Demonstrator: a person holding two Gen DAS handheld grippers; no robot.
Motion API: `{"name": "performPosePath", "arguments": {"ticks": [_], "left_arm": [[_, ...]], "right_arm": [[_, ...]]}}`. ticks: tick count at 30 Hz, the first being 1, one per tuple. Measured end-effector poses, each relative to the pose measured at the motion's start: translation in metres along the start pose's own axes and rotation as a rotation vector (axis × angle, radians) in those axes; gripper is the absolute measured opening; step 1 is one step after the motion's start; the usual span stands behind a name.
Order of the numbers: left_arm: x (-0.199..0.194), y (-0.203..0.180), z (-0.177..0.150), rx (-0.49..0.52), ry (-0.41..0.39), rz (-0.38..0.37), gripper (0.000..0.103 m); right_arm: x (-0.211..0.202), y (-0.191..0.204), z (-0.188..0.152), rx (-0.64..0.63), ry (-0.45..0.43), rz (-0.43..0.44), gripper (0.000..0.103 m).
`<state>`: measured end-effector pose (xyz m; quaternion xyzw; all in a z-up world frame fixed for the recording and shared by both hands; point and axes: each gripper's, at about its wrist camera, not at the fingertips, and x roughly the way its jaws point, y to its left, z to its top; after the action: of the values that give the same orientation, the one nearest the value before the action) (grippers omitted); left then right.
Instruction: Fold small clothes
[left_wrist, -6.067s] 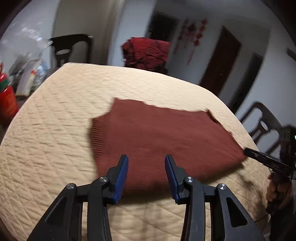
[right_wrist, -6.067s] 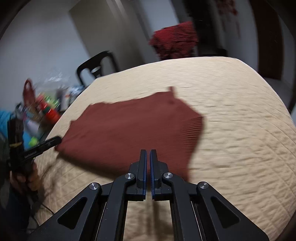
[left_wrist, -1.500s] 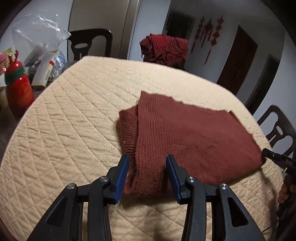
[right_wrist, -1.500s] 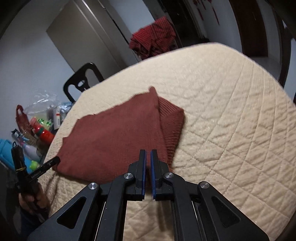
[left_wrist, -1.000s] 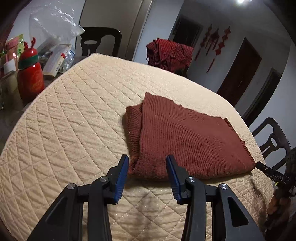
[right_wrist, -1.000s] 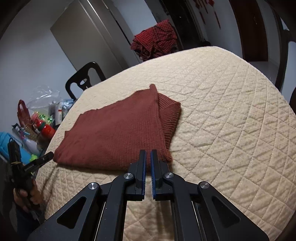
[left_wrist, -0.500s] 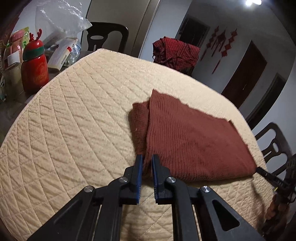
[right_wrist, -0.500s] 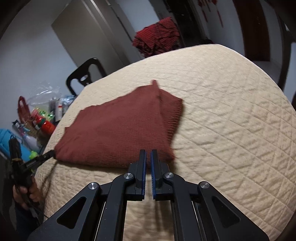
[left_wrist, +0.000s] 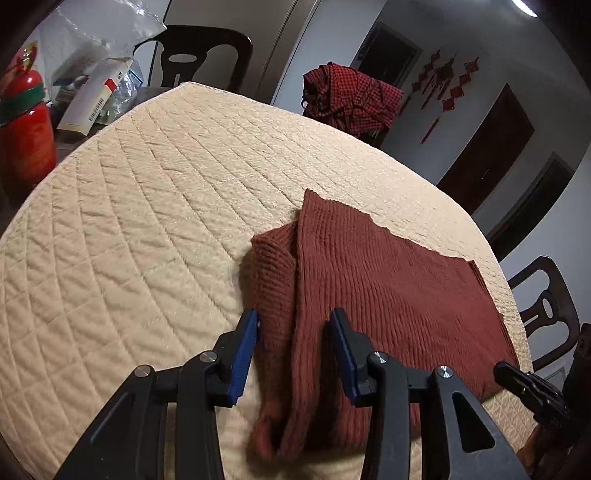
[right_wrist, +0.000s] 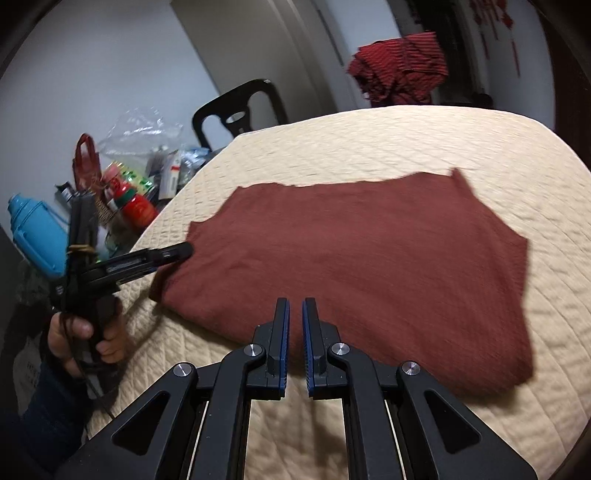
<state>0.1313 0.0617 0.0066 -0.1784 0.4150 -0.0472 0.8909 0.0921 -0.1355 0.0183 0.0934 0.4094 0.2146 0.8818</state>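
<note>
One rust-brown ribbed knit garment (left_wrist: 376, 295) is seen lying part-folded on the round table's cream quilted cover (left_wrist: 129, 229), nearer its right side in the left wrist view. The knit is judged soft, light and limp, likely to sag and drag on the quilting rather than slide; hold would best be taken at the thick doubled edge by its ribbed hem (left_wrist: 273, 280), where several layers can be pinched together. The left gripper (left_wrist: 293, 354) is opening, its blue pads straddling that doubled edge without visibly pressing on it. The right gripper (right_wrist: 295, 339) is nearly shut, its jaws parting slightly with nothing between them, just short of the garment's near edge. Two grippers, one garment, and one checked red cloth (left_wrist: 351, 98) heaped behind are counted.
</note>
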Motion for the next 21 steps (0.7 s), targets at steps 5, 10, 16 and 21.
{"name": "performPosePath", "arguments": {"ticks": [5,10,16,21], "left_arm": [[0.010,0.000,0.009,0.006,0.001,-0.006,0.046],[0.016,0.006,0.017,-0.018,0.003,-0.039,0.046],[0.004,0.002,0.006,-0.038,0.043,-0.057,0.046],[-0.007,0.003,-0.007,-0.063,0.069,-0.100,0.046]], "right_arm": [[0.031,0.008,0.011,-0.026,0.060,-0.019,0.006],[0.049,0.006,0.026,-0.019,0.082,-0.050,0.006],[0.068,0.000,0.047,0.014,0.093,-0.076,0.006],[0.079,-0.006,0.054,0.045,0.103,-0.090,0.006]]}}
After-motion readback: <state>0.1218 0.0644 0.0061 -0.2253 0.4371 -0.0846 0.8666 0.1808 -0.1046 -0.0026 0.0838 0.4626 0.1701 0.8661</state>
